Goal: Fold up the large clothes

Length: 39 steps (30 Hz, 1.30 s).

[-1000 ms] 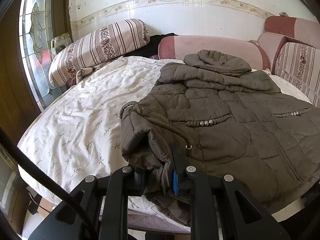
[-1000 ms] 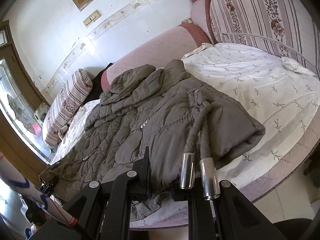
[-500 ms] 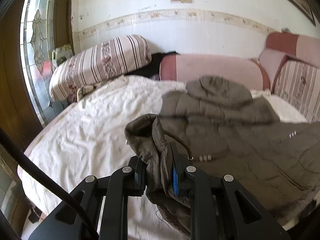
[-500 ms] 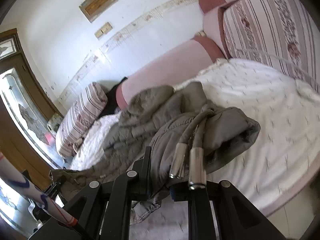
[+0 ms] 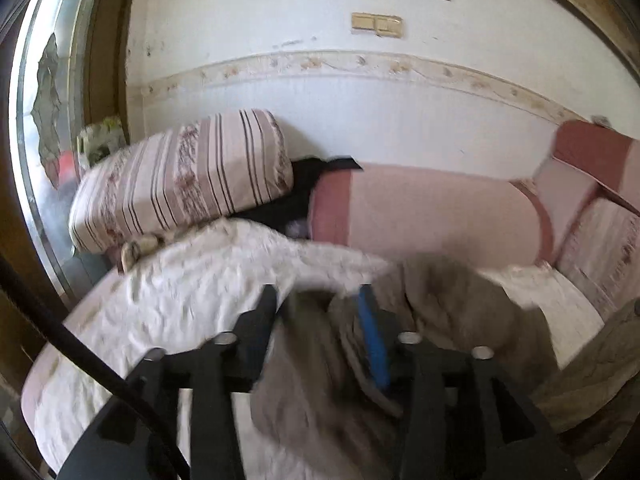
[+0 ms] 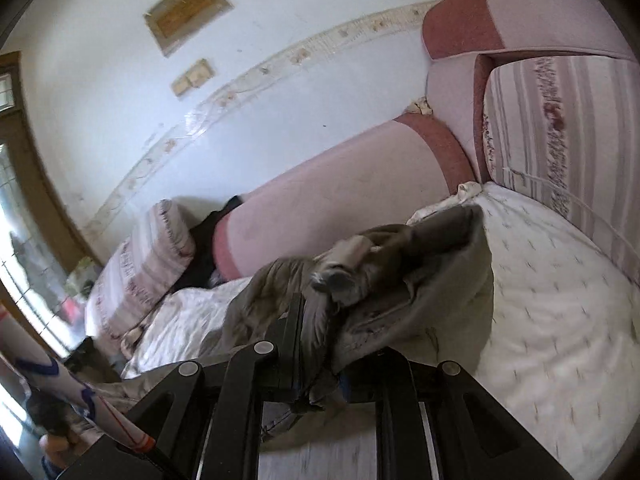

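I carry the bottom hem of the padded jacket (image 6: 420, 280) up and toward the headboard end of the bed (image 6: 560, 300) so the lower half can fold over the upper half. The jacket lies bunched across the middle of the bed, its near part lifted off the sheet.

Right gripper (image 6: 320, 344): jaws nearly together, clamped on a thick wad of the hem. This tight hold keeps the quilted fabric from sliding as it rises; in the right wrist view the cloth mounds at about 12 o'clock from the jaws and drapes down either side.

Left gripper (image 5: 320, 320): jaws have just been opening — they now stand apart, with jacket fabric between them. The view is blurred, but the cloth appears to hang loose in the gap rather than pinched, so I judge this corner is being let go, perhaps early.

Striped bolster (image 5: 180, 180) sits at 10 o'clock in the left view and a pink cushion (image 5: 432, 212) at 1 o'clock. Both lie against the wall, clear of the landing area.

Risk, as I read it: one corner released and one held may skew the fold.
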Tool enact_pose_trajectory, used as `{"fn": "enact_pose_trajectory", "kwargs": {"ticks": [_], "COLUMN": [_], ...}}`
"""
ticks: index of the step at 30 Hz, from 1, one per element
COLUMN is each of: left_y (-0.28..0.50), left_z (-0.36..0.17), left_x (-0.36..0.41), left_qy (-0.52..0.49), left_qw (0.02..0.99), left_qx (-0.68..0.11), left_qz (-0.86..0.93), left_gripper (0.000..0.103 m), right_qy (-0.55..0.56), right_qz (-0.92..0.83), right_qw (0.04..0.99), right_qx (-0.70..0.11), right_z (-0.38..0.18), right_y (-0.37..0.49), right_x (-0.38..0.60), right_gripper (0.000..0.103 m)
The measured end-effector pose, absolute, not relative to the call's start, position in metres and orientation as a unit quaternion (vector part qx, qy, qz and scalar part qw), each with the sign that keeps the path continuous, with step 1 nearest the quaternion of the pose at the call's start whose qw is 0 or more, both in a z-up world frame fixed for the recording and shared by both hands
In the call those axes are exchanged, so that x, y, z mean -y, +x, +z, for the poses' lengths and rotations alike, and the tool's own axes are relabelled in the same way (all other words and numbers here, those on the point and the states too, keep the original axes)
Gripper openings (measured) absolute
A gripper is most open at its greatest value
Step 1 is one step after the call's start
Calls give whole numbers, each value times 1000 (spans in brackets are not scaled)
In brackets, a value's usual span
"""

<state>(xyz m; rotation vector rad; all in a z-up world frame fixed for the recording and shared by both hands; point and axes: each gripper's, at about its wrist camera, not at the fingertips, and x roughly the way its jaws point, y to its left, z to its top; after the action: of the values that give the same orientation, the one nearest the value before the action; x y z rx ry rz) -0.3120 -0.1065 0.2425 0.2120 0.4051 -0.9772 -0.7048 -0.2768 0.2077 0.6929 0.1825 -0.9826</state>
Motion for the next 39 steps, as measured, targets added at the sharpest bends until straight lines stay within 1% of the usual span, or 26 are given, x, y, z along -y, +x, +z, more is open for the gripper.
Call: {"fn": "enact_pose_trajectory", "kwargs": {"ticks": [2,5,8,10,13,16,20,21,23,24,25,27,29,31,34,36,39], "left_y": [-295,-270,-263,-264,-273,-284,-290,-287,-280,-274,-271,-268,-265,-264,-260,-259,-255], "left_z": [254,266,265,256,229,185,115,100,81,71,68,64,61,55,50,45,39], "left_x": [122,141,149,155,178,217,275,286,303,313,318,326,335,344,353,360,369], "left_qy": [87,68,70,74,107,155,222,232,237,239,236,235,238,243,248,256,265], "left_qw": [858,863,869,869,858,836,819,819,818,818,818,823,826,825,824,821,819], "left_qx": [-199,-209,-196,-185,-175,-189,-204,-213,-229,-237,-241,-239,-234,-233,-236,-240,-243], "left_qz": [-466,-455,-450,-453,-471,-492,-487,-480,-471,-466,-466,-459,-454,-453,-452,-451,-448], "left_gripper": [61,61,61,63,64,64,64,64,64,64,64,65,65,65,65,65,66], "right_qy": [330,320,319,324,336,335,352,362,381,389,392,375,343,296,224,209,218], "right_qz": [-473,-499,-522,-530,-537,-546,-539,-529,-503,-486,-474,-463,-460,-458,-468,-476,-482], "right_qw": [811,797,781,772,759,749,746,750,762,771,780,797,811,825,823,811,798], "right_qx": [-95,-113,-126,-136,-150,-167,-172,-164,-146,-131,-117,-101,-110,-151,-230,-268,-288], "right_z": [210,207,197,187,167,149,131,128,127,130,134,144,151,147,122,102,69], "right_y": [-685,-653,-627,-617,-601,-591,-589,-594,-602,-608,-614,-624,-629,-622,-599,-586,-579], "right_x": [316,370,420,448,484,504,518,518,517,513,505,485,465,446,435,440,452], "right_gripper": [14,14,14,14,14,16,19,23,36,45,51,52,52,52,51,51,51]}}
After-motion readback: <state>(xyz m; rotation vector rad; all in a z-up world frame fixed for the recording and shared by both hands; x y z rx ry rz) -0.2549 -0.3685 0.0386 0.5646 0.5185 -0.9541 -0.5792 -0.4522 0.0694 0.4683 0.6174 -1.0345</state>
